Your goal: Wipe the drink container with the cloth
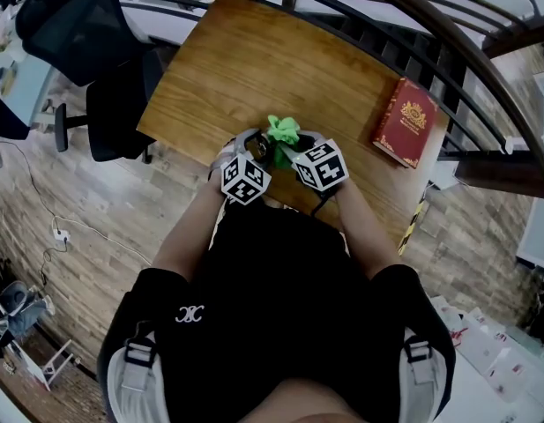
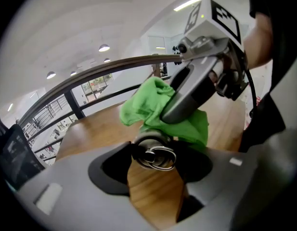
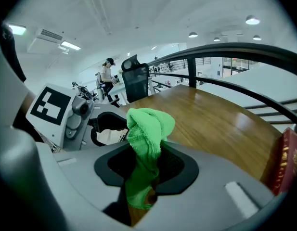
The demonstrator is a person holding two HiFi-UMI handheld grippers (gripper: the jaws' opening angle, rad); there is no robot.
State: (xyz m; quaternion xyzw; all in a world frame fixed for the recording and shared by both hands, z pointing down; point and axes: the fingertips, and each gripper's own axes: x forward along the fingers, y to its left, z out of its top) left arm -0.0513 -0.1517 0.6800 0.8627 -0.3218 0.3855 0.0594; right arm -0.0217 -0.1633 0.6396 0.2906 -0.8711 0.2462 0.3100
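The drink container (image 2: 154,151), a metal vessel with a ringed lid, sits between the jaws of my left gripper (image 2: 155,161), which is shut on it above the table's near edge. A bright green cloth (image 1: 283,130) is bunched in my right gripper (image 3: 146,165), shut on it. In the left gripper view the cloth (image 2: 150,102) lies draped over the container's far side, with the right gripper (image 2: 168,115) pressing it there. The head view shows both grippers, left (image 1: 257,151) and right (image 1: 292,148), close together; the container is mostly hidden there.
The wooden table (image 1: 254,60) carries a red book (image 1: 406,122) at its right end. A black office chair (image 1: 86,42) stands off the left corner. A dark curved railing (image 1: 413,33) runs behind the table. A person (image 3: 107,78) sits far off.
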